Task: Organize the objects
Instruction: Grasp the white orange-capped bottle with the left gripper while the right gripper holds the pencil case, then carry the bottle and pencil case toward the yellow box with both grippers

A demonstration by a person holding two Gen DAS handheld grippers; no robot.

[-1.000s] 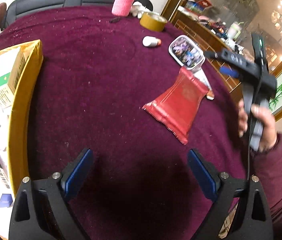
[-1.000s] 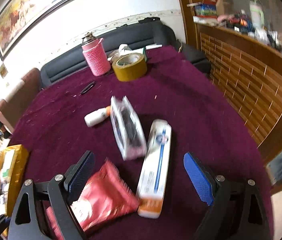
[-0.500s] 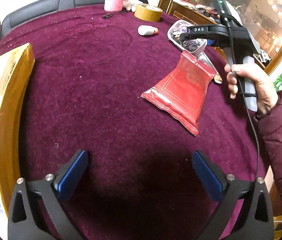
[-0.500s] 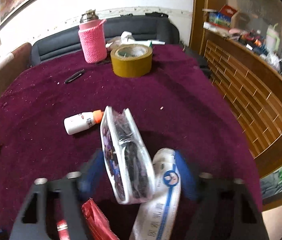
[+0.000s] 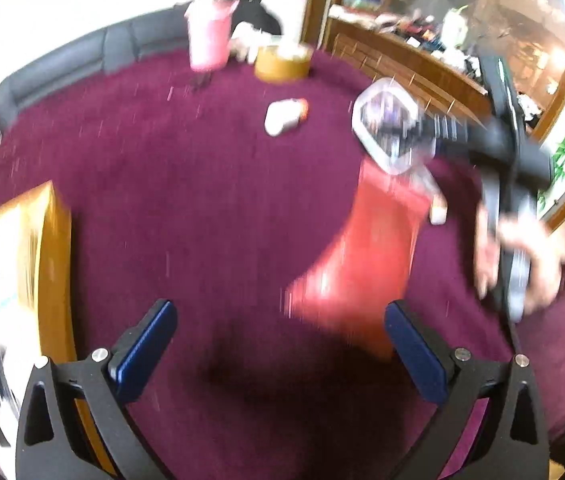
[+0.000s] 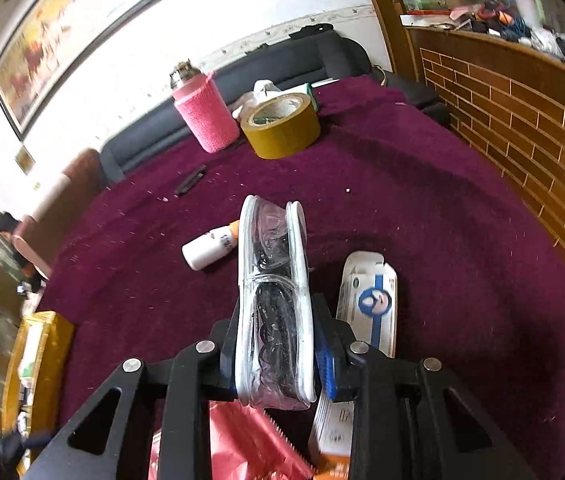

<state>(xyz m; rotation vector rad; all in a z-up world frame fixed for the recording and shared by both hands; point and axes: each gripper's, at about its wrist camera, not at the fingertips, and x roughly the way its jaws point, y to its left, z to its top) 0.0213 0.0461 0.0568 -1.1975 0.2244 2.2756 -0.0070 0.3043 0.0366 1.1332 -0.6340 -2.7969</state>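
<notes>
Maroon cloth [image 6: 422, 208] covers the whole round table. Count, left to right: one yellow cardboard box [image 5: 48, 264] with packages inside, one pink-sleeved bottle [image 6: 206, 116], one small white bottle [image 6: 208, 248] with orange cap, one tape roll [image 6: 280, 126], one clear zip pouch [image 6: 272, 300] of dark hair ties, one red foil packet [image 5: 366, 260], one white-and-blue long box [image 6: 370, 300], one small black item [image 6: 190, 179] lying far back.

Left gripper [image 5: 282, 344]: jaws fully apart, nothing between them, only bare cloth. Yellow box sits just outside its left finger; red packet lies ahead, its near corner just beside the right finger [image 5: 414, 344]. Left view is motion-blurred.

Right gripper [image 6: 274, 356]: jaws have just been closing, now clamped on the clear pouch, pads pressing both flat sides. Pouch stands on edge between the fingers and sticks out well past the tips. Whether it is clear of the cloth, cannot tell. Long box is just outside the right finger [image 6: 324, 360], red packet below the fingers, white bottle ahead-left of the tips.

Table edge curves close on the right, a brick-pattern wooden counter [image 6: 522, 100] beyond it. Open cloth ahead of both grippers, up to the tape roll and pink bottle near the far edge.
</notes>
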